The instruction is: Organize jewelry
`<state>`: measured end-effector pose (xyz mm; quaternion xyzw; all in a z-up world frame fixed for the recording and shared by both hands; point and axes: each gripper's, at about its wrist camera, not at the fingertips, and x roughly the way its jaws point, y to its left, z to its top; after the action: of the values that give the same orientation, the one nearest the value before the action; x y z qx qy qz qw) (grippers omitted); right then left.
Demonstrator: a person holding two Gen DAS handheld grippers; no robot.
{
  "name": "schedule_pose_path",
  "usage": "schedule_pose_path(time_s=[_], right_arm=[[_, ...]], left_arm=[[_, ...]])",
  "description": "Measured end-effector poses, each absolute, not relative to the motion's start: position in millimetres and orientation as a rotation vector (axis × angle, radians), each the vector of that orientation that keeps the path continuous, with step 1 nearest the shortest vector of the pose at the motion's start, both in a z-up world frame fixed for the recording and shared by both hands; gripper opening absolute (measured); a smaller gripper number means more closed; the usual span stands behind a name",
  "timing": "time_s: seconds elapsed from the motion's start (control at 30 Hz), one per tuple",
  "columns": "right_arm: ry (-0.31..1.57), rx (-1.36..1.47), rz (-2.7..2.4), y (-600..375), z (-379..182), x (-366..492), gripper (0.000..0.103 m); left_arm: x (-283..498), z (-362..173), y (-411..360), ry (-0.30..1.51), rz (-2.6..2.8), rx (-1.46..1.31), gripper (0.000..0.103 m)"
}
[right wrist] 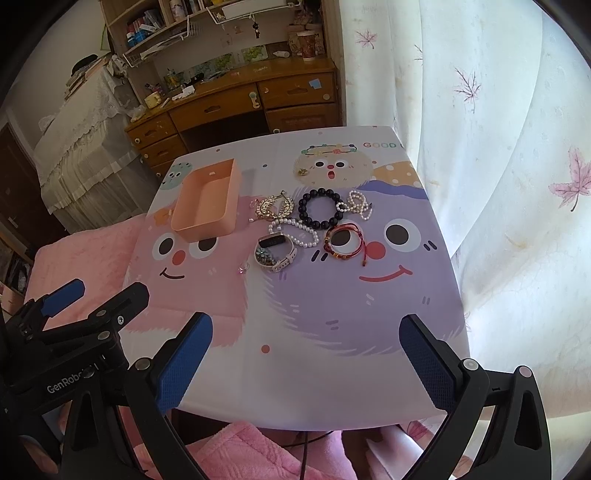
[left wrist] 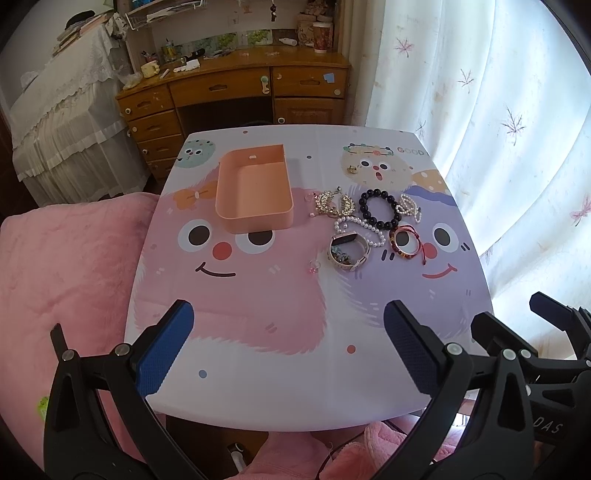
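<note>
Tray [left wrist: 255,192], peach, empty; jewelry pile [left wrist: 369,229] beside it. L gripper [left wrist: 288,347] spread; R gripper [right wrist: 306,365] spread. R view only: bookshelf [right wrist: 155,22].

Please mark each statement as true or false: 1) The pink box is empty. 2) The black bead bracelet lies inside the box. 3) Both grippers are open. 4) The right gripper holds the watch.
1) The pink box is empty: true.
2) The black bead bracelet lies inside the box: false; it lies on the table, right of the box.
3) The left gripper and right gripper are open: true.
4) The right gripper holds the watch: false; it holds nothing, and the watch lies on the table.
</note>
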<state>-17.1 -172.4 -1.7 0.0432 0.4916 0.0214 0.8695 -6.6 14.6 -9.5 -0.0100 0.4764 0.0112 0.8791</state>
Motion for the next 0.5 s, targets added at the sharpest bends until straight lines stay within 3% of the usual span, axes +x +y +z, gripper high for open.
schedule_pose_path(time_s=[0.5], right_arm=[[1.031, 0.088, 0.044, -172.3, -2.6, -16.8, 0.103]], left_arm=[[-6.1, -9.0, 13.3, 0.996, 0.025, -0.020, 0.102]])
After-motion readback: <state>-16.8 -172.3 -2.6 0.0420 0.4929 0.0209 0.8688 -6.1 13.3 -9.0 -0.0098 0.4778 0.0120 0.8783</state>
